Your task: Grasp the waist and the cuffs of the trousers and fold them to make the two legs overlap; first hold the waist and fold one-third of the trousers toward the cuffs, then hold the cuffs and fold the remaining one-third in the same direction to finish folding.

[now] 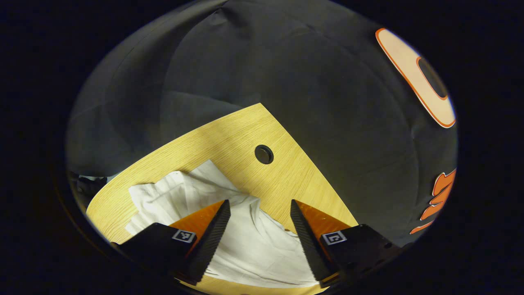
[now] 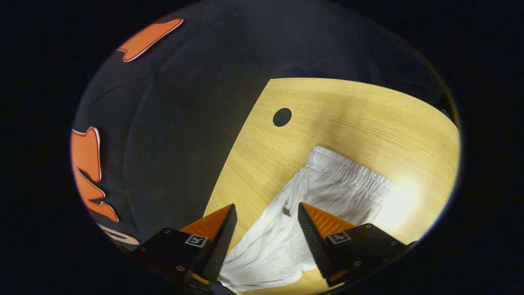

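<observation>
**White trousers on the desk, both claws open above them**

In the left gripper view, reading from the left, we see the wooden desk (image 1: 245, 135) running up to a far corner against the black cloth wall (image 1: 327, 102). The white trousers (image 1: 245, 241) lie rumpled on its near part, with a loose bunch of cloth at the left and a smoother stretch toward the right. A round cable hole (image 1: 264, 154) sits in the bare wood beyond the cloth. The left claw (image 1: 260, 207) hangs over the trousers with its two fingers spread wide apart, gripping nothing.

In the right gripper view, we find the cloth wall at the left, then the desk edge, the round hole (image 2: 282, 117), and the trousers (image 2: 327, 192) lying lengthwise. Their gathered elastic waist (image 2: 352, 172) points toward the far right, near a bright glare patch on the wood. The right claw (image 2: 267, 209) hovers above the leg portion, its fingers likewise apart and holding nothing.
</observation>
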A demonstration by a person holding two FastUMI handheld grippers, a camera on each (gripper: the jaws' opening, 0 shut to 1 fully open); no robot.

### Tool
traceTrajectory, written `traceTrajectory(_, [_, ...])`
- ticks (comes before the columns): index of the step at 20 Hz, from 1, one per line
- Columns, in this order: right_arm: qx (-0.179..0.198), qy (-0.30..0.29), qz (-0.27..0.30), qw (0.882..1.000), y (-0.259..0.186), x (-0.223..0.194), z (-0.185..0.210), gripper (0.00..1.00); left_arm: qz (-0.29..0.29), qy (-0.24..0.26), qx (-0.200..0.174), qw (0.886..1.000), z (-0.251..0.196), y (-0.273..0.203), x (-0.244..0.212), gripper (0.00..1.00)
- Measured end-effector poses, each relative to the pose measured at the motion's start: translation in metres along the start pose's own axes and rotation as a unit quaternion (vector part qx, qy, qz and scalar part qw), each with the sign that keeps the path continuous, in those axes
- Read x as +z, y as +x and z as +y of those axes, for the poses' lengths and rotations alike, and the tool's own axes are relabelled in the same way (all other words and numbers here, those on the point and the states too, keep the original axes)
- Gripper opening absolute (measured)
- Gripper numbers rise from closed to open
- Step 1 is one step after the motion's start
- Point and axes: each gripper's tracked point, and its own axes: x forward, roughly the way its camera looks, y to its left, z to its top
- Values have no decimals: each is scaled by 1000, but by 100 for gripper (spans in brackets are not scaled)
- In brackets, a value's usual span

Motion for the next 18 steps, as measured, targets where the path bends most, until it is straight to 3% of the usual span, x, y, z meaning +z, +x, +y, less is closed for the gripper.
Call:
traceTrajectory(1, [0, -8, 0, 1000, -2, -3, -1, 100, -1, 1, 2, 1000, 4, -5, -1, 98])
traceTrajectory(8, [8, -6, -9, 1000, -37, -14, -22, 98, -39, 40, -7, 998, 0, -57, 19, 100])
traceTrajectory(13, [-16, 12, -23, 1000, -48, -7, -68, 99, -82, 80, -9, 993, -13, -107, 28, 100])
traceTrajectory(15, [-30, 20, -27, 999, -52, -4, -88, 98, -96, 105, 3, 990, -10, -105, 29, 96])
traceTrajectory(18, [-44, 30, -23, 998, -49, -3, -113, 99, -110, 122, 10, 986, -12, -95, 26, 100])
